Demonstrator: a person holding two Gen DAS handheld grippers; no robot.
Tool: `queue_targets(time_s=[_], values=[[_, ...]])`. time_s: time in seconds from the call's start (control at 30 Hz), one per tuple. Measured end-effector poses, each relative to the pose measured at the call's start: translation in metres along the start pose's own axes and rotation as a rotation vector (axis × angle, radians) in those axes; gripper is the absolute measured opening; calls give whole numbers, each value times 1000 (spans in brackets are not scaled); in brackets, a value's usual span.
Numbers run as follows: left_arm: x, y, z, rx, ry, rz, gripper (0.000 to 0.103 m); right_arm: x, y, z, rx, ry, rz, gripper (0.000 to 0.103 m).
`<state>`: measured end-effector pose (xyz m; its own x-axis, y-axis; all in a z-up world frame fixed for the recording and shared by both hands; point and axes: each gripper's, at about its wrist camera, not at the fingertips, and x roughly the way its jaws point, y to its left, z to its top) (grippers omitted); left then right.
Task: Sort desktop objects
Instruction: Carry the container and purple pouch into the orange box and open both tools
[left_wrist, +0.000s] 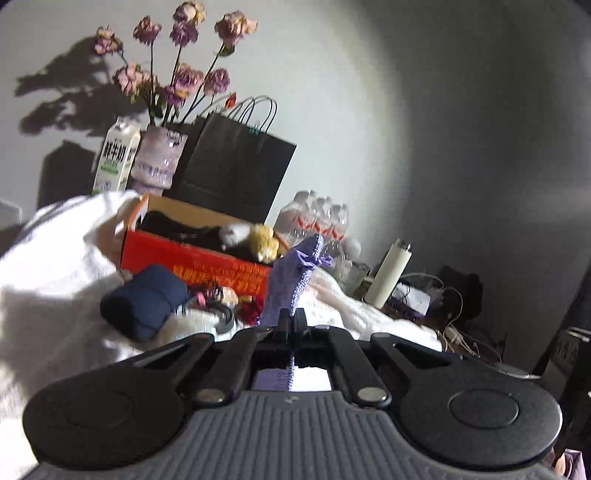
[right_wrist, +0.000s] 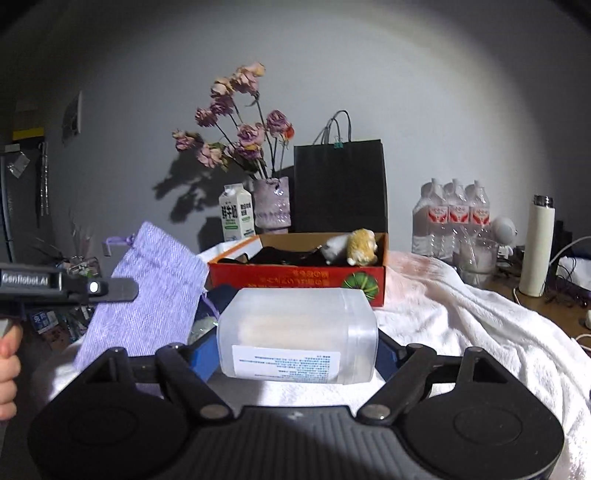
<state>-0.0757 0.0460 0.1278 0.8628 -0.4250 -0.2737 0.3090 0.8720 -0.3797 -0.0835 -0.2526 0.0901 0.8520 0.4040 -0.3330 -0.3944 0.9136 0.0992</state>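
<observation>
Left gripper (left_wrist: 291, 317): fingers fully closed, pinching the lavender drawstring pouch (right_wrist: 147, 291) by one edge, so it hangs flat and clear of the white blanket (right_wrist: 461, 325). Pouch is woven fabric, cord-tied at the neck, and looks limp and empty. Right gripper (right_wrist: 299, 343): fingers spread wide, clamped across a frosted plastic container (right_wrist: 299, 332) lying on its side, printed label facing the camera. Both are held in front of the red cardboard box (right_wrist: 295, 280), probably the sorting destination.

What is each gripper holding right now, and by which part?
The left gripper pinches the purple drawstring pouch by its fabric edge. The right gripper clamps the frosted plastic container, lying sideways, across its two ends.
</observation>
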Motion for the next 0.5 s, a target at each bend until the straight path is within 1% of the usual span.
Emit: queue_targets(time_s=[0.13,0.2,0.27,0.37,0.4,0.47,0.5], values=[[11,6,41,45,-26,11,1,15,-3,24,-10,-5,16,81],[27,11,70,78,-25,23,1,29,-7,42,-26,-11,32,81],[52,16,96,113,-10,33,2,49,-10,65,-45,-20,50,81],[93,26,131,127,18,55,2,92,-16,103,-66,-9,67,81],[109,30,143,125,16,80,2,108,-18,115,-71,-12,69,81],[139,40,162,127,24,104,2,148,-20,139,-83,15,69,81],[155,48,170,105,29,113,2,169,-22,149,-68,25,66,81]])
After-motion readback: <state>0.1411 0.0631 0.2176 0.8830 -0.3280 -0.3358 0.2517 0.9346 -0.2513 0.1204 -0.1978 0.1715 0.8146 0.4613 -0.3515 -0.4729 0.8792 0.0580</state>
